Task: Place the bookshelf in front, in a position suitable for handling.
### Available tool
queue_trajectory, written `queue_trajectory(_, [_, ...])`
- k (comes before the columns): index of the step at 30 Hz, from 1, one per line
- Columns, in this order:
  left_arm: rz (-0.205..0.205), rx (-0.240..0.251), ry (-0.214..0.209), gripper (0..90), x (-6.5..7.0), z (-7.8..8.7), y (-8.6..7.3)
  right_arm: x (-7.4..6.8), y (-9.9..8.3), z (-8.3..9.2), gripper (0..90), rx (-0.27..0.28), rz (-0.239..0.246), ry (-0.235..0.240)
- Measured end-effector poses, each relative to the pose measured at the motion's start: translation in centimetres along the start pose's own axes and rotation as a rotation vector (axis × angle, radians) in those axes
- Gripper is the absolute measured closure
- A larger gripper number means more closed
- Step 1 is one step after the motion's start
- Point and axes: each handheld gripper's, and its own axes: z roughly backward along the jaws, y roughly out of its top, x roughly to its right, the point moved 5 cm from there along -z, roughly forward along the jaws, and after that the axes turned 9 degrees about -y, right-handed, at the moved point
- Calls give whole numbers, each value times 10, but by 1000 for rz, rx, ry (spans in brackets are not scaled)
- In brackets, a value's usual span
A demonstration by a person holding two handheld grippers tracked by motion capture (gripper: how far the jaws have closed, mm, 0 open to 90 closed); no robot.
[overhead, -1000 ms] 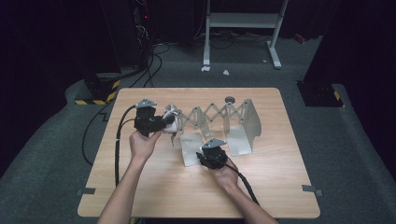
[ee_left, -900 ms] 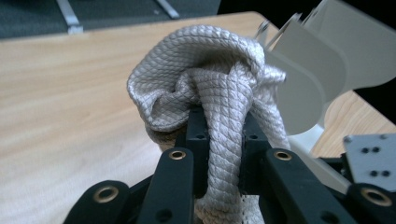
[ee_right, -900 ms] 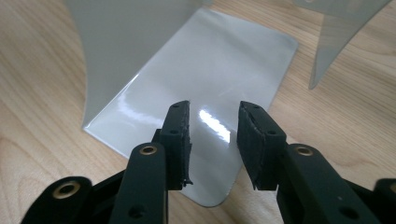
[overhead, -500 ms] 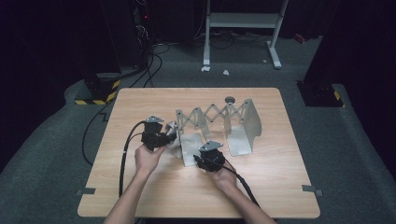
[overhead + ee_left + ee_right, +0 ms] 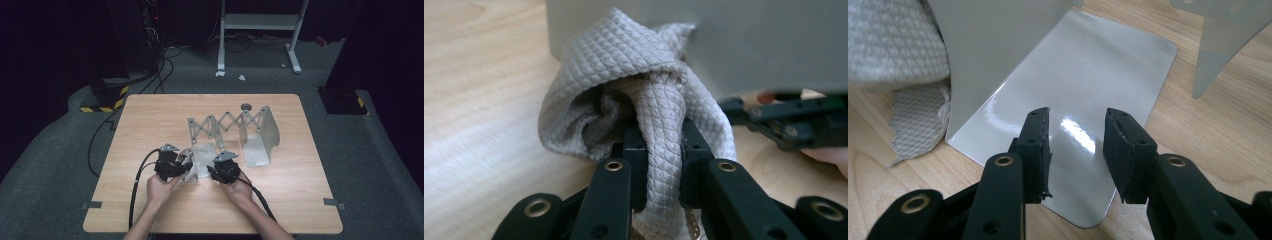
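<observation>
A bunched grey cloth (image 5: 624, 85) is clamped in the left gripper (image 5: 658, 150), just beside the metal rack (image 5: 252, 137) on the counter (image 5: 150, 120). The right gripper (image 5: 1077, 145) is held partly open, nothing between its jaws, over the rack's base plate (image 5: 1083, 75).

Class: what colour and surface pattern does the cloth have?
Light grey cloth, with a small quilted diamond pattern, clearest in the left gripper view.

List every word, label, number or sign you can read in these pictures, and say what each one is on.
None can be read: no writing shows on the grey cloth, the metal rack, the wooden table or the left gripper.
The yellow-black hazard stripes on the floor carry no text.
</observation>
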Motion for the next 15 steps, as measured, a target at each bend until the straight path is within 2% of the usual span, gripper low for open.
queue_trajectory(7, [26,7,-11,786,6,-2,-7,0,0,0,634,-2,-3,0])
queue_trajectory(11, [14,-3,-31,785,15,-7,-17,0,0,0,634,-2,-4,0])
queue_trajectory(15, [35,29,-28,786,11,-4,-12,0,0,0,634,1,3,1])
